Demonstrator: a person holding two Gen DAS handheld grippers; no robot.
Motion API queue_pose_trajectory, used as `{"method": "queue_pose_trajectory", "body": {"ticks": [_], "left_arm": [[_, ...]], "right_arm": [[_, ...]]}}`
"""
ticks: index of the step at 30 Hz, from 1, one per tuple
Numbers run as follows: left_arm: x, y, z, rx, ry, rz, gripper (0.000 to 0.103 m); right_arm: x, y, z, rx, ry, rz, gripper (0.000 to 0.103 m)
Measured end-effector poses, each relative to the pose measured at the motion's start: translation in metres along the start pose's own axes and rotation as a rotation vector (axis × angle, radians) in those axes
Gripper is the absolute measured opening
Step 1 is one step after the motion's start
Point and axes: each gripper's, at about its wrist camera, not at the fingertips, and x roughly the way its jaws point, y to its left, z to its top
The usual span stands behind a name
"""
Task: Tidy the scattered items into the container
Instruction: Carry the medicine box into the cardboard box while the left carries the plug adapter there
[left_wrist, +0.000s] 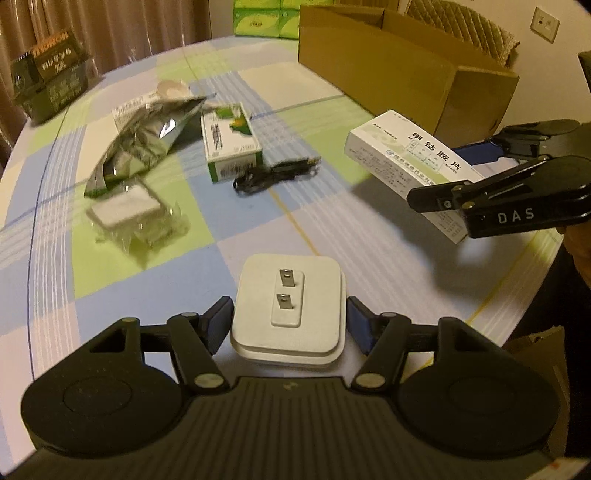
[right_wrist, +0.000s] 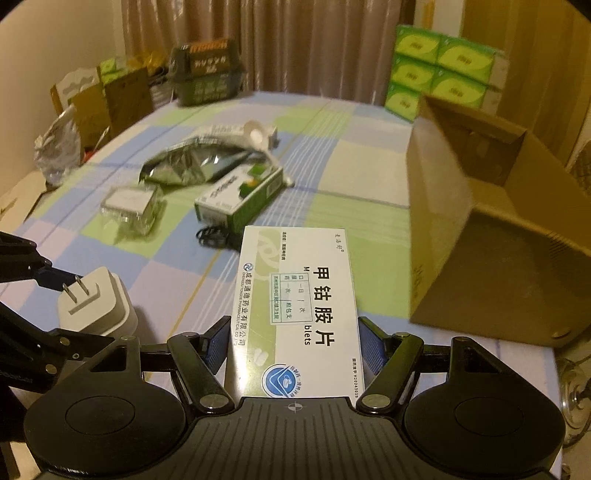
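Both grippers are loaded, and the step in hand seems to be carrying each item to the open cardboard box (right_wrist: 495, 229) at the right side of the checked tablecloth (left_wrist: 332, 236). The right gripper (right_wrist: 293, 347) is clamped on a white medicine box (right_wrist: 295, 310) printed with Chinese characters, its blue pads (right_wrist: 371, 347) pressing the two long edges near one end, so most of the carton sticks out forward. It is held clear of the table, pointing along it, with the cardboard box just to its right. To do this well, the carton should be lifted above the box's rim before the jaws let go, since a grip so far back may let it tip. The left gripper (left_wrist: 288, 325) is closed on a white plug-in charger (left_wrist: 290, 306), prongs facing up, held low over the near edge of the table, well apart from the box. Still scattered on the cloth are a silver foil pouch (left_wrist: 144, 144), a green and white carton (left_wrist: 231, 142), a coiled black cable (left_wrist: 275, 173) and a clear plastic case (left_wrist: 127, 210).
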Motion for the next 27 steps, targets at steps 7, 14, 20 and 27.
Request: {"method": "queue_pose_trajectory", "body": {"ticks": [7,14,20,27], "left_arm": [[-0.013,-0.018,0.029,0.043,-0.048,-0.005,0.061],[-0.022,-0.052,0.087,0.121,-0.135,-0.047,0.061],[-0.020,-0.087,0.147,0.193,-0.203,-0.093,0.061],[-0.003,-0.124,0.206,0.237,-0.247,-0.128,0.061]], "right_arm": [[-0.036,-0.025,0.021,0.042,-0.096,-0.043,0.068],[-0.073,-0.069,0.051,0.086,-0.198,-0.117,0.068],[-0.087,-0.124,0.072,0.125,-0.234,-0.189,0.068],[-0.079,-0.183,0.086,0.169,-0.232,-0.231,0.068]]}}
